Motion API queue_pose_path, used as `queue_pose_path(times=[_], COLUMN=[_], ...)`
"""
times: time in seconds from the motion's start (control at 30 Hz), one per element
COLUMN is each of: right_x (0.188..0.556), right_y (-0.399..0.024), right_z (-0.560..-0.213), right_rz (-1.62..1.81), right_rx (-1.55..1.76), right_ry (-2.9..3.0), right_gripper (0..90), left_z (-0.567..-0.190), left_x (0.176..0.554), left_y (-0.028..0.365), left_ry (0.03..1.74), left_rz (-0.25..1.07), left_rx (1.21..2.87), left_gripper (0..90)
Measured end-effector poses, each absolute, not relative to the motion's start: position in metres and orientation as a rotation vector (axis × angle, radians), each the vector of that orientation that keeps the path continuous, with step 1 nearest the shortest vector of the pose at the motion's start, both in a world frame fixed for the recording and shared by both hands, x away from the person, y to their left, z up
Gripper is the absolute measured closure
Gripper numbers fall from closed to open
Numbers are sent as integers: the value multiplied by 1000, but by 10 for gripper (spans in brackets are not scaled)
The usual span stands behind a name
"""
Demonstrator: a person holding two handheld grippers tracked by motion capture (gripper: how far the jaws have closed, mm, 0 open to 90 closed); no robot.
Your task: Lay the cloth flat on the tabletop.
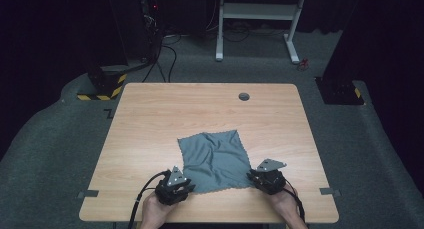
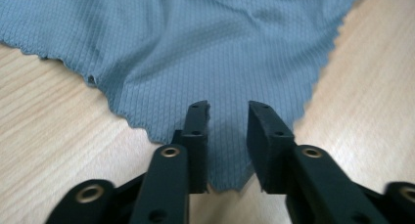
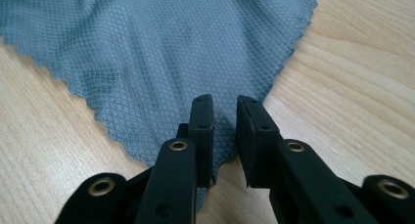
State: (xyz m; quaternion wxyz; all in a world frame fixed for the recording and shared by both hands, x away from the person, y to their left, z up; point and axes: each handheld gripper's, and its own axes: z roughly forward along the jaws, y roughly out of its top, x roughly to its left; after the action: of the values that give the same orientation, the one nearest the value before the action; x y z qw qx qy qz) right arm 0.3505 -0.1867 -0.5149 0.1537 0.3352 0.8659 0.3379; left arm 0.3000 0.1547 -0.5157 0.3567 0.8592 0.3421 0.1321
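A grey-blue cloth (image 1: 215, 159) lies spread and slightly rumpled on the near middle of the wooden table (image 1: 150, 119). My left gripper (image 1: 188, 186) sits at the cloth's near left corner. In the left gripper view its jaws (image 2: 228, 109) stand open, and the cloth (image 2: 205, 48) corner lies flat between them. My right gripper (image 1: 251, 175) is at the near right corner. In the right gripper view its jaws (image 3: 225, 102) are open by a narrow gap, with the cloth (image 3: 161, 53) corner running into that gap.
A round cable hole (image 1: 244, 96) sits near the table's far edge. Bare wood surrounds the cloth on all sides. Beyond the table are a white desk frame (image 1: 257, 19), dark stands and cables on the grey carpet.
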Motion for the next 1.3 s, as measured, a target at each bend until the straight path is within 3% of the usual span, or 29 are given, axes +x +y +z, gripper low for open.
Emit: queue_pose_path(times=[0.3,0.5,0.63,0.8,1.17,1.2,1.3], right_x=[349,340,335,331,313,311,319], right_y=[-191,-196,-196,-196,-200,-199,-200], right_z=[-515,-512,-515,-517,-513,-513,-510], right_rz=[972,1014,990,1007,979,980,1034], right_rx=[974,959,948,905,872,875,905], right_ry=[2479,2476,2497,2511,2564,2564,2542], right_gripper=[762,759,777,889,888,830,823], left_z=[-512,-511,-512,-518,-518,-517,-516], left_x=[282,287,311,329,331,333,336], left_y=[167,166,164,159,160,160,162], left_ry=[901,940,1004,1044,1015,1030,1041], left_rz=[317,372,398,414,415,407,404], left_rx=[2257,2190,2127,2130,2178,2173,2168], left_gripper=[725,548,498,482,482,482,482])
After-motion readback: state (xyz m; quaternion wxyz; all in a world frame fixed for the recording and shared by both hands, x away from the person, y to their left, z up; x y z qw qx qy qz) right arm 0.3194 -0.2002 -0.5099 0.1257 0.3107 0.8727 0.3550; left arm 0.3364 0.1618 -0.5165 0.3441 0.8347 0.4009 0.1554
